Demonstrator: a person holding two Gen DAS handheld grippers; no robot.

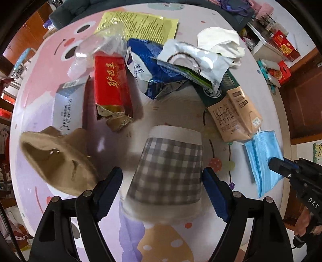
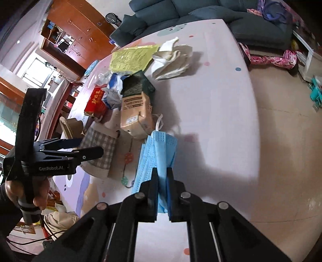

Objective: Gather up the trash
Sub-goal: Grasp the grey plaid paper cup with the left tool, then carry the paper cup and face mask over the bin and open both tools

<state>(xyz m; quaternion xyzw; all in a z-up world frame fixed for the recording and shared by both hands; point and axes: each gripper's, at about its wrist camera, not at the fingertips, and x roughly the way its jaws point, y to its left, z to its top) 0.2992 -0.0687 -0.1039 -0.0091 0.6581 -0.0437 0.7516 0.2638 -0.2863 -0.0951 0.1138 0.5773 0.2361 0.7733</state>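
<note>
My left gripper is open around an upside-down grey checked paper cup; a finger stands on each side with small gaps. The cup also shows in the right wrist view. My right gripper is shut on a blue face mask, which hangs folded just above the table. The mask shows at the right in the left wrist view. Behind lie a tan drink carton, a red torn box, a blue wrapper and white tissue.
The pink cartoon tablecloth covers the table. A brown paper bowl, a grey box, a clear bag and a yellow leaflet lie at the left and back. A dark sofa stands beyond the table.
</note>
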